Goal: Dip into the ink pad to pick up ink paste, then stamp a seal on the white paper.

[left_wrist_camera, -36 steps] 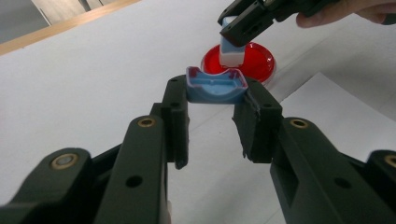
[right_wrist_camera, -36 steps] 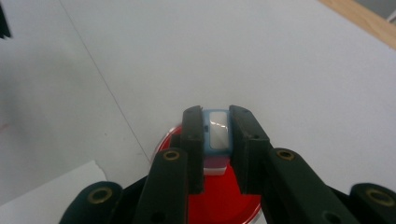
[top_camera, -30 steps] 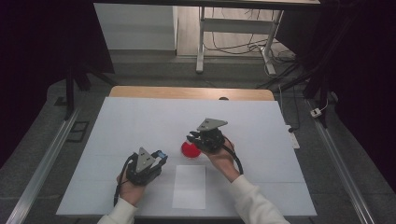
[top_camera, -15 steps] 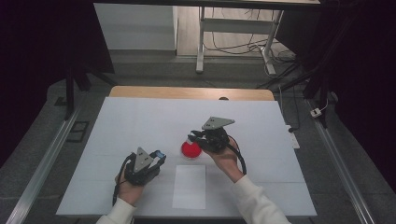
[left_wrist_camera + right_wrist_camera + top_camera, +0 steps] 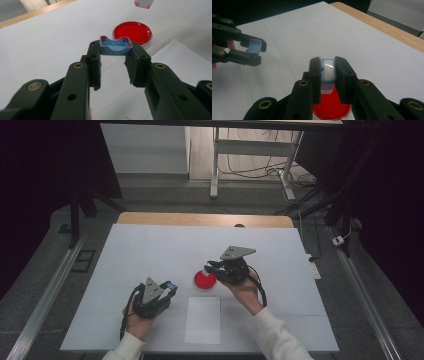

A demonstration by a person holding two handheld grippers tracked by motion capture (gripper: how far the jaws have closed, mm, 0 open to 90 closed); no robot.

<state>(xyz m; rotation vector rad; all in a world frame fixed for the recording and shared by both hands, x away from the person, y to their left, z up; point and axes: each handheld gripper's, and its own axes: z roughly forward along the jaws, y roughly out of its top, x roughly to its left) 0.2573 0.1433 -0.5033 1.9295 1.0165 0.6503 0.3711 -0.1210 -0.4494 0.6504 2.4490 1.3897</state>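
A round red dish [image 5: 205, 280] lies on the white table, also seen as the red dish [image 5: 132, 32] beyond my left jaws. My left gripper [image 5: 115, 53] is shut on a small blue cap [image 5: 115, 46] with a pinkish rim, held just above the table. In the high view the left gripper [image 5: 169, 288] sits left of the dish. My right gripper [image 5: 327, 65] is shut on a small blue-and-white piece [image 5: 327, 71], directly over the red dish [image 5: 332, 106]. The right gripper [image 5: 209, 267] hovers at the dish's far right edge.
A white paper sheet [image 5: 202, 319] lies near the front edge, between my two forearms. The table top [image 5: 150, 250] ends in a wooden strip [image 5: 200, 219] at the back. A metal stand and cables are on the floor behind.
My right gripper has shifted slightly to the right with its piece still held. The left gripper and the red dish have stayed where they were.
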